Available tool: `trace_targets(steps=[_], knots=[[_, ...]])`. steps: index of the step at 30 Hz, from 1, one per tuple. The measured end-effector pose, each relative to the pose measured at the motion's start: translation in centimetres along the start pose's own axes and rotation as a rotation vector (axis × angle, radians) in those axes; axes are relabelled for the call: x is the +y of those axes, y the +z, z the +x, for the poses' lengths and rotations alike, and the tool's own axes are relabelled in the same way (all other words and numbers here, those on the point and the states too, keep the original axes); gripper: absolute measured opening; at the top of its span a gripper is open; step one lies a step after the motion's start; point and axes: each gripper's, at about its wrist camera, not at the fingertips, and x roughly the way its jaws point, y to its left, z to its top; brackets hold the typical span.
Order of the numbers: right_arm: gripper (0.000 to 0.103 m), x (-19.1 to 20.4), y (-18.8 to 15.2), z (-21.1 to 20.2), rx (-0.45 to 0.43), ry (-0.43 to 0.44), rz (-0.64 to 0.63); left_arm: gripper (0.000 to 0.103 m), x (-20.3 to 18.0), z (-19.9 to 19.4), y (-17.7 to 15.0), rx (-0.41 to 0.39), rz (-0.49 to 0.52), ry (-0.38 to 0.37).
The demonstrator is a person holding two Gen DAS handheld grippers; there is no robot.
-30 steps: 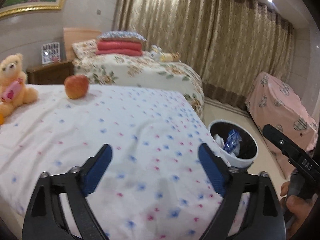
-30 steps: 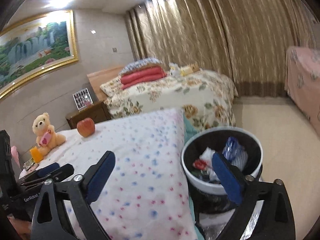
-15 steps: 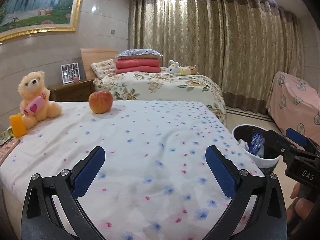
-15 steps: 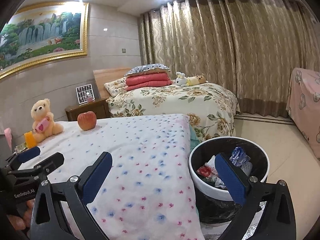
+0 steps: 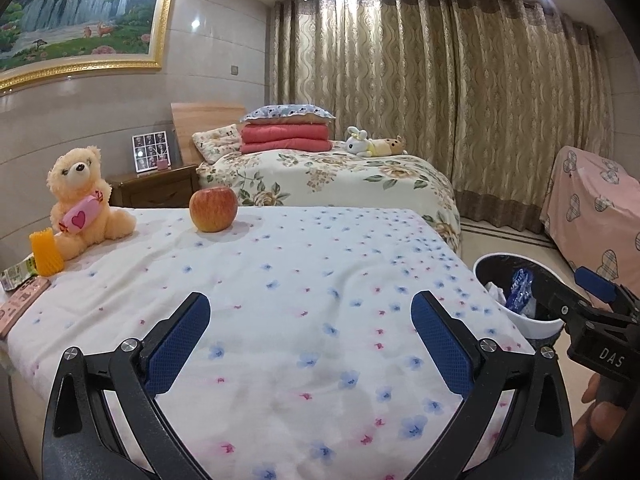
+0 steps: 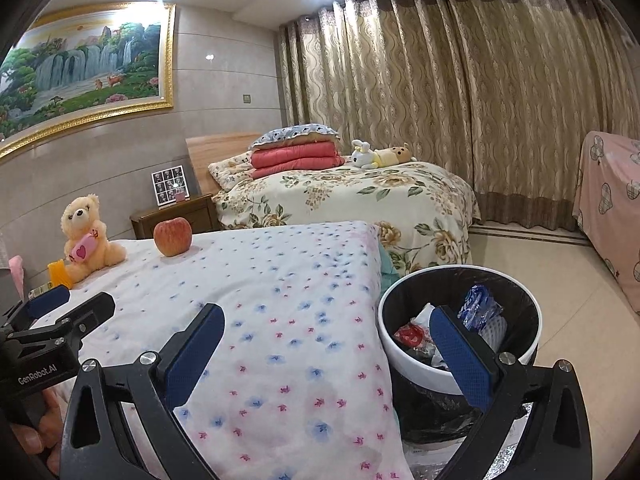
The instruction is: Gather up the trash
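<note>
A white trash bin point(image 6: 416, 374) with a black liner stands on the floor at the bed's right corner; it holds a blue wrapper point(image 6: 478, 304), white foam netting and a red scrap. The same trash bin point(image 5: 532, 326) shows at the right of the left wrist view. My left gripper point(image 5: 310, 324) hovers open and empty over the flowered sheet point(image 5: 280, 280). My right gripper point(image 6: 326, 338) is open and empty, straddling the bed corner and the bin. At the bed's far left lie an orange foam net point(image 5: 46, 254), a green packet point(image 5: 16, 276) and a pink flat packet point(image 5: 20, 308).
An apple point(image 5: 213, 209) and a teddy bear point(image 5: 84, 208) sit at the far side of the sheet. Beyond are a nightstand point(image 5: 156, 190), a second bed point(image 5: 340, 176) with folded blankets, curtains, and a pink-covered piece of furniture point(image 5: 592, 204) at the right. Tiled floor surrounds the bin.
Both grippers have tilted up and drawn back, so more of the room and the bed's left edge shows. Both stay open and empty.
</note>
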Motion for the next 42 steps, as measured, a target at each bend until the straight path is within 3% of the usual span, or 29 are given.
trace_targets(steps=[42], knots=[[0.103, 0.08, -0.36, 0.46, 0.012, 0.009, -0.002, 0.103, 0.19, -0.32, 0.01, 0.007, -0.014, -0.009]])
